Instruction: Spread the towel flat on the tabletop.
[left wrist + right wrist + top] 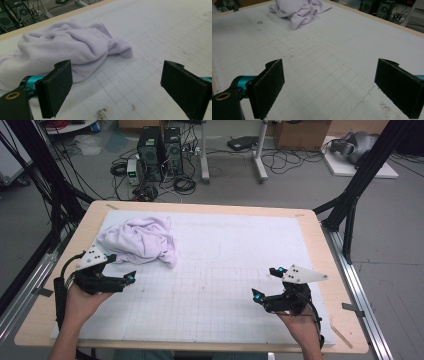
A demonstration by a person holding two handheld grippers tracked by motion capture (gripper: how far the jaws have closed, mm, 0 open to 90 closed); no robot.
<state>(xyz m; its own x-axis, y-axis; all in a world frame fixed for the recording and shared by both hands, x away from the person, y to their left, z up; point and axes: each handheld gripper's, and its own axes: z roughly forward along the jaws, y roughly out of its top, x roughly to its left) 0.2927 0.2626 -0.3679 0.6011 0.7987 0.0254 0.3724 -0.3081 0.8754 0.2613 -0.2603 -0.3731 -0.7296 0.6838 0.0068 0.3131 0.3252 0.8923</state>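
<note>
The left gripper (117, 87) is spread wide with nothing between its jaws; its own view catches dark specks on the gridded mat (160, 37). Just beyond lies the crumpled lilac towel (65, 47). From above, the right gripper (264, 283), also wide, hovers well apart, both hands low.

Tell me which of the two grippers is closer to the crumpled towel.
The left gripper, at the table's left side: the towel lies just beyond its open jaws. The right gripper hangs over bare gridded mat, well away from the towel.
</note>
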